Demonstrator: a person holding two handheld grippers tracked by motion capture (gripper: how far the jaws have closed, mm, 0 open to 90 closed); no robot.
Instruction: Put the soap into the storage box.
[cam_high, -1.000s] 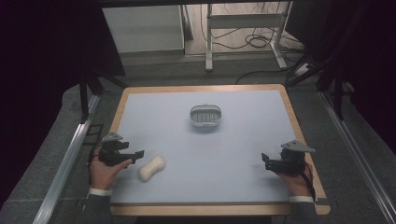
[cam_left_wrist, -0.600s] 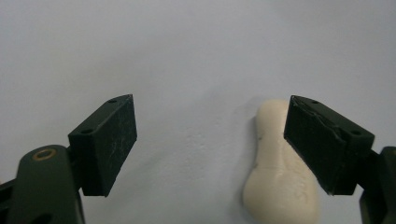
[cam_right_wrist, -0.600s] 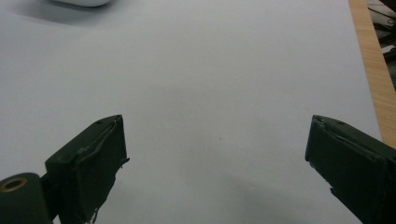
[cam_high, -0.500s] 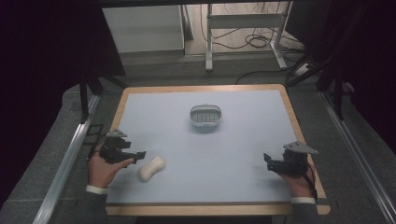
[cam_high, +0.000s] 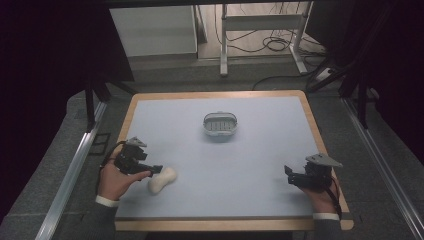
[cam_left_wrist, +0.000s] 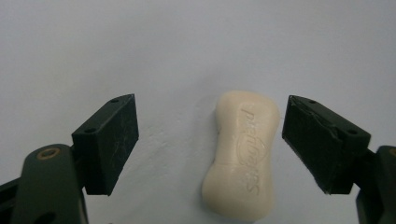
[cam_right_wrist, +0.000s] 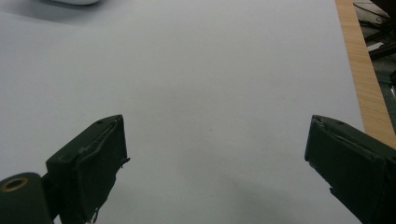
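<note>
Lying bare and pale under both tools: the surface (cam_high: 260, 165). Sitting well ahead of them, a grey soap dish (cam_high: 220, 125). Hovering released, the right tool (cam_high: 292, 176). Gaping wide, the left tool (cam_left_wrist: 210, 140), straddling the soap bar (cam_left_wrist: 243, 154) without touching.

High view: overhead from near side, facing far, whole table (cam_high: 270, 210). Gripper views: low, close to tabletop. Left shares soap (cam_left_wrist: 243, 154) with high.
</note>
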